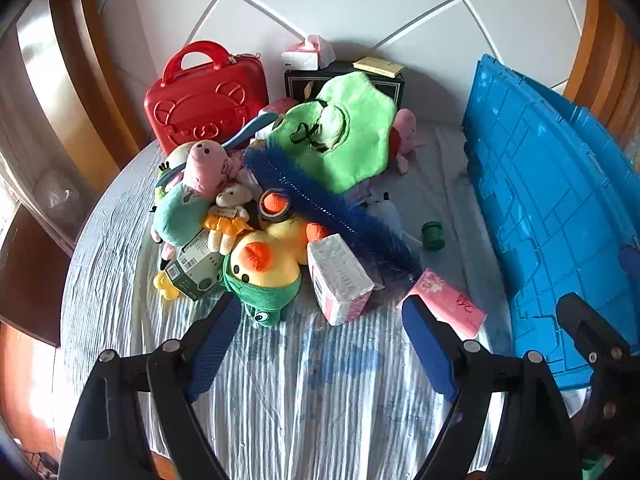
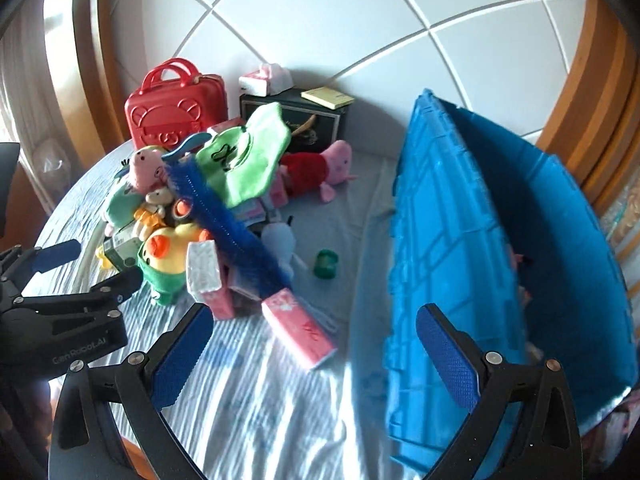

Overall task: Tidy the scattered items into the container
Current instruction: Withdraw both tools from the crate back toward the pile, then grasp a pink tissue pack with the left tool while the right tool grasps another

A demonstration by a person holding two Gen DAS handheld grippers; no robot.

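Left wrist cam: my left gripper hangs w/ jaws wide apart, nothing between the pads, just striped table cover below. Landmark = blue crate, standing at the right edge of this view. Toy pile sits left of the crate, apart from it: yellow duck plush nearest my fingers, white tissue pack beside it on the crate side, pink tissue pack closer still to the crate. Blue brush lies slantwise over the pile, green cloth on top behind it. Small green spool lies alone betw pile and crate. Red case stands at the back, far from the crate.

Right wrist cam: right gripper also spread wide, empty, one finger in front of the crate wall. Crate's inside mostly shadowed; contents unclear. Pink pig plush lies left of the crate, behind the spool. Left gripper shows at the frame's left edge.
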